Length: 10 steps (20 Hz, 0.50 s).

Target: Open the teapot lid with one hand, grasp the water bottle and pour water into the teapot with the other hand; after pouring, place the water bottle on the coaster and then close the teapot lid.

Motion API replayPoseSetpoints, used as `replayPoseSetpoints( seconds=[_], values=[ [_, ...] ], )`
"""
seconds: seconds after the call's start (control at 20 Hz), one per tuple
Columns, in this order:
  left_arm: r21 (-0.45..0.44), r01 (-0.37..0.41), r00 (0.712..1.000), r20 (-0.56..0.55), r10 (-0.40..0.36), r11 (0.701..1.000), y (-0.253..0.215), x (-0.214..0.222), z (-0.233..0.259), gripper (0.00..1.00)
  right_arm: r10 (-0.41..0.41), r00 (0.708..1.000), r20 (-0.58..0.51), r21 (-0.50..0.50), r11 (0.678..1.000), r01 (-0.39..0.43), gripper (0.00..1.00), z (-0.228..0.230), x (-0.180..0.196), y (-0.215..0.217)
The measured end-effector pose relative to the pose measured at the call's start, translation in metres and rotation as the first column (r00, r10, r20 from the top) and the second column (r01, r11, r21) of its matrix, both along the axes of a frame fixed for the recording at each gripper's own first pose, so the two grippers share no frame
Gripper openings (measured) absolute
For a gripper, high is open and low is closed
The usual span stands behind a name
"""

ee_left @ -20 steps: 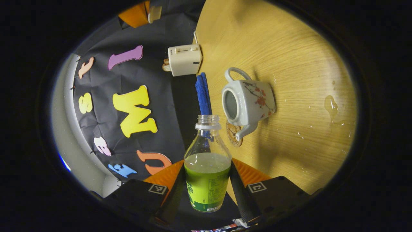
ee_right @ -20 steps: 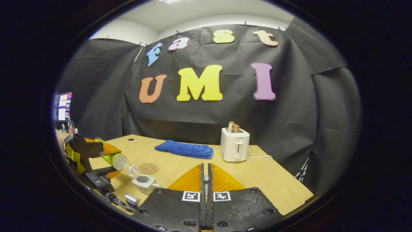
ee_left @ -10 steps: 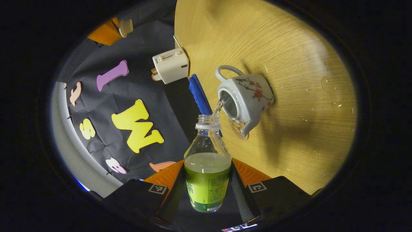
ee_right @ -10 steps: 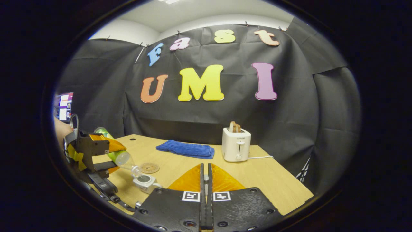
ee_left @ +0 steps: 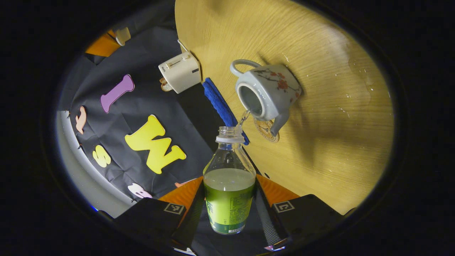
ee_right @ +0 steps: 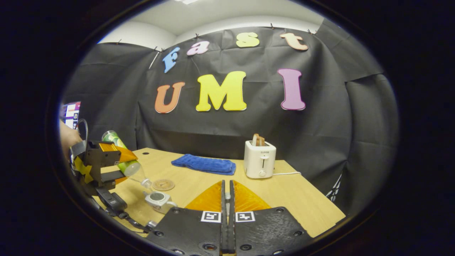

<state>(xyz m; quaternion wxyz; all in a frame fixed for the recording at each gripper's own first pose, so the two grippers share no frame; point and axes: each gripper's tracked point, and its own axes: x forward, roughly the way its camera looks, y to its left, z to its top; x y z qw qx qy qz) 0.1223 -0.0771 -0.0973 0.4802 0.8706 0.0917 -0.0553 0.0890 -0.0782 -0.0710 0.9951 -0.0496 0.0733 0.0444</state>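
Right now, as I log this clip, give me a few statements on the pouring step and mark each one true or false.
1. The left gripper holds the water bottle between its fingers. True.
2. The teapot has its lid on. False: its mouth is open.
3. Water streams from the bottle toward the teapot's mouth. True.
4. The bottle stands on the coaster. False: it is tilted above the teapot.
5. The right gripper is wide open. False: its fingers are together.

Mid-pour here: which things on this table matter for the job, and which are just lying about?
Job: clear green-labelled water bottle in the left gripper; white floral ceramic teapot, lid off; round brown coaster; right gripper.
Lying about: white toaster; folded blue cloth.
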Motion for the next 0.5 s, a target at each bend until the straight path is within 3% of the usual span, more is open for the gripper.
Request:
replayPoseSetpoints(
  seconds=[0.5],
  values=[
    [0.083, -0.001, 1.000, 0.021, -0.001, 0.997, -0.0039, -0.0020, 0.0115, 0.76, 0.007, 1.000, -0.001, 0.006, 1.000, -0.007, 0.00, 0.0024, -0.0013, -0.0014]
  ],
)
